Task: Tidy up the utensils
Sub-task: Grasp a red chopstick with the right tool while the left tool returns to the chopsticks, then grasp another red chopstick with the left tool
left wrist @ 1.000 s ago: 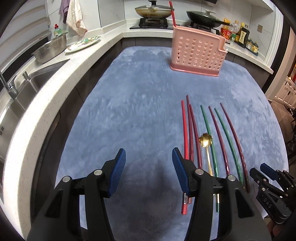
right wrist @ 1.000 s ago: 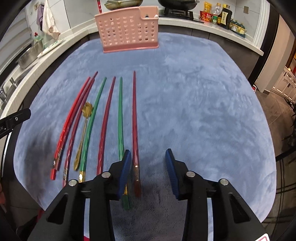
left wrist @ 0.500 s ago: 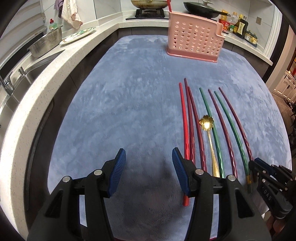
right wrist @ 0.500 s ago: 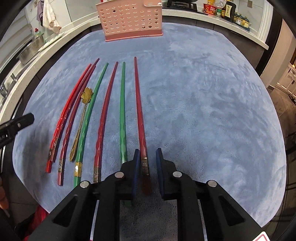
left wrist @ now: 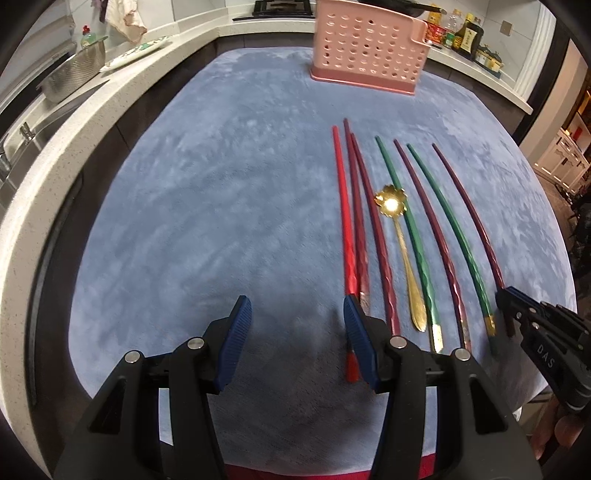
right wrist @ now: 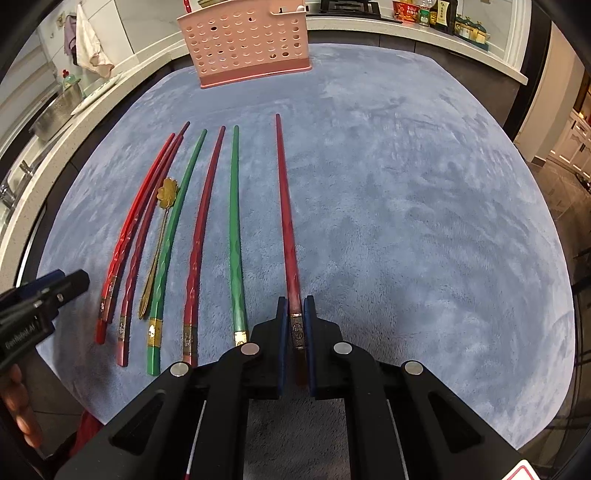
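Several red, dark red and green chopsticks lie side by side on a blue mat (left wrist: 221, 206), with a gold flower-bowl spoon (left wrist: 400, 236) among them. My right gripper (right wrist: 295, 314) is shut on the handle end of the rightmost red chopstick (right wrist: 286, 206), which points away toward the pink perforated utensil holder (right wrist: 247, 40). My left gripper (left wrist: 295, 317) is open and empty, just left of the bright red chopstick (left wrist: 345, 221). The holder also stands at the mat's far edge in the left wrist view (left wrist: 369, 44). The spoon shows in the right wrist view (right wrist: 162, 221) too.
A white counter (left wrist: 44, 184) with a sink and a steel colander (left wrist: 74, 74) runs along the left. A stove and sauce bottles (left wrist: 461, 33) sit behind the holder. The mat's right half (right wrist: 424, 221) is bare.
My right gripper has moved onto the rightmost red chopstick, closed on its handle end and shifted it right, away from the green one. The left gripper has stayed open and drifted forward.
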